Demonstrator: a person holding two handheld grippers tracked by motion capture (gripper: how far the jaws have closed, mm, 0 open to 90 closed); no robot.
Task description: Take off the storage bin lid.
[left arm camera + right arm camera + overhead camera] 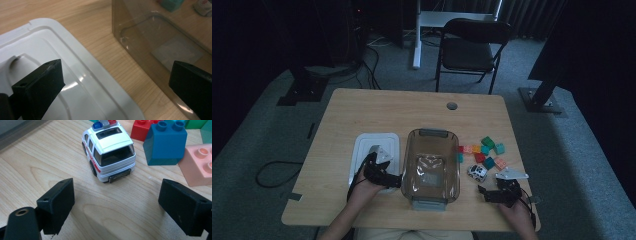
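I was lining my right gripper (116,206), fingers wide and empty, behind the toy car (108,150); next, advance and close. Left gripper (117,82) gaped empty too.

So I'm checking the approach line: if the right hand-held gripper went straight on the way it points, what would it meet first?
Most likely the white toy police car: its rear faces the open right hand-held gripper, with bare table between. The blue block sits further back, off to one side.
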